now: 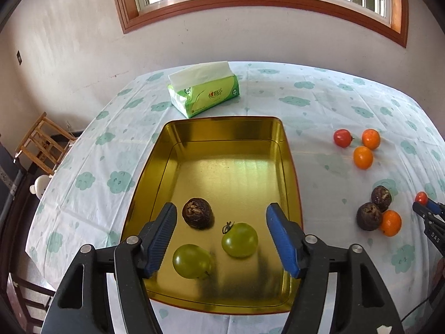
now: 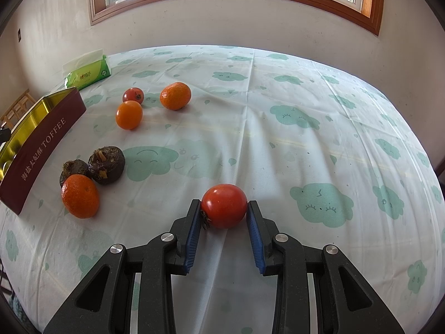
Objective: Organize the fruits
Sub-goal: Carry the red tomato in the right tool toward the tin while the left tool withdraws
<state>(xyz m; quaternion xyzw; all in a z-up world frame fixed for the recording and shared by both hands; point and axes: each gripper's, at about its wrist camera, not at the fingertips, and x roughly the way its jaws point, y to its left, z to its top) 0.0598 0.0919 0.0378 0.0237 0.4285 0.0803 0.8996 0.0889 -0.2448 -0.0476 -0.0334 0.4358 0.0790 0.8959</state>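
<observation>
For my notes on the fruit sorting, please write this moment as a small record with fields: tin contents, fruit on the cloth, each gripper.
tin contents: two green tomatoes, one brown fruit
fruit on the cloth: three oranges, one small red tomato, two brown fruits
left gripper: open, empty, above the tin
right gripper: shut on a big red tomato
other: tissue pack

- Gold tin point(image 1: 281, 150) holds two green tomatoes point(image 1: 239, 240) and one brown water chestnut point(image 1: 198, 212).
- Oranges point(image 2: 175, 95), small red tomatoes point(image 2: 133, 95) and chestnuts point(image 2: 106, 164) lie loose on the tabletop point(image 2: 278, 144).
- One red tomato point(image 2: 224, 205) sits pinched between blue pads.
</observation>
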